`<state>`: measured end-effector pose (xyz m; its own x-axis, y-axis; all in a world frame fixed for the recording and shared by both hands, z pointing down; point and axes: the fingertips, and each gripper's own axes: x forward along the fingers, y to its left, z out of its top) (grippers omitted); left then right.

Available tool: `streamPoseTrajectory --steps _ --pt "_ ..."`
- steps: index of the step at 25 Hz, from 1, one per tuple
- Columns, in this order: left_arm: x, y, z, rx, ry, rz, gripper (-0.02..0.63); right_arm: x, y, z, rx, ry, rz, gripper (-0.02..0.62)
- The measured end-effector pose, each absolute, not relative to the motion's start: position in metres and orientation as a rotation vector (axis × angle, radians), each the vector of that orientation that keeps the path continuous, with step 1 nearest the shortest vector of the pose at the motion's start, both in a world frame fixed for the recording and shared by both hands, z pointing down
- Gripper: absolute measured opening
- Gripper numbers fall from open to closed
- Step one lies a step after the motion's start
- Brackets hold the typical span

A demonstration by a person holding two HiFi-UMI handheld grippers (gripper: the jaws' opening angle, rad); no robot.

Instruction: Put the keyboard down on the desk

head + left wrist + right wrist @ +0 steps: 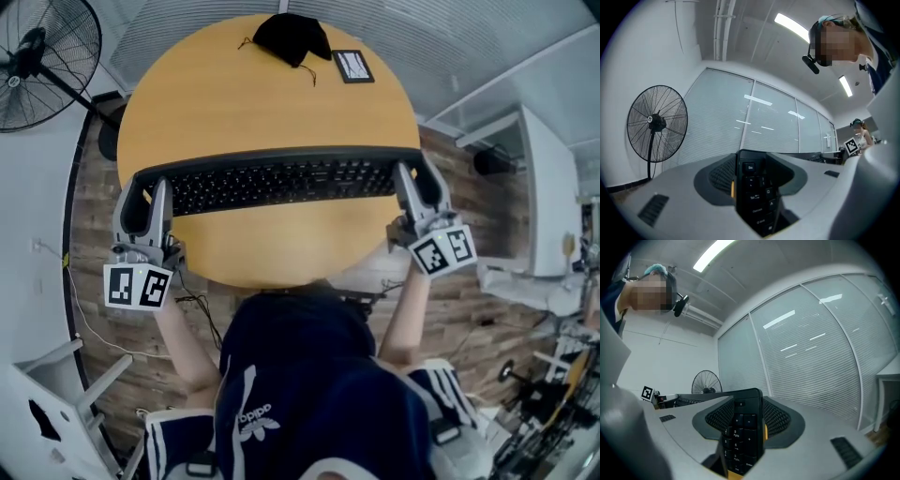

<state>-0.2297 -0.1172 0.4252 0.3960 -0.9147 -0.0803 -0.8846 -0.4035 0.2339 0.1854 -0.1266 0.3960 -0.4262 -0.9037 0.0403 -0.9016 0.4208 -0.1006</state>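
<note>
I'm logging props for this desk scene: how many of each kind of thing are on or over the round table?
keyboard: 1
black cloth: 1
small dark-framed card: 1
grippers: 2 (left gripper, right gripper)
Total: 5

Head view overhead; gripper views close on keyboard (281, 183).

Bright, even light here from ceiling strips (792, 27), their glare streaking the glass wall (811, 348), the desk (234, 103) barely shadowed, all three views bending hard at the edges, both gripper views ringed in black, nearest foreground soft.
</note>
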Motion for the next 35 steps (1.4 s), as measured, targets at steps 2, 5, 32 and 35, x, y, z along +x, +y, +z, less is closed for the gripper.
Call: streamPoseTrajectory --steps 2,5,32,35 --pt "-0.229 -0.115 0.428 2.485 -1.625 -0.282 0.195 0.187 -0.127 0.399 -1.671 2.634 -0.178 0.179" --pt "-0.227 -0.109 0.429 2.470 -1.620 -0.271 0.195 0.188 -0.122 0.396 -1.676 2.649 -0.185 0.179" --pt "-0.228 -0.096 0.438 2.362 -1.653 -0.209 0.195 0.185 -0.126 0.399 -1.656 2.710 -0.285 0.179" --pt "-0.227 -0.094 0.444 2.352 -1.652 -0.198 0.195 0.190 -0.123 0.409 -1.658 2.681 -0.325 0.179"
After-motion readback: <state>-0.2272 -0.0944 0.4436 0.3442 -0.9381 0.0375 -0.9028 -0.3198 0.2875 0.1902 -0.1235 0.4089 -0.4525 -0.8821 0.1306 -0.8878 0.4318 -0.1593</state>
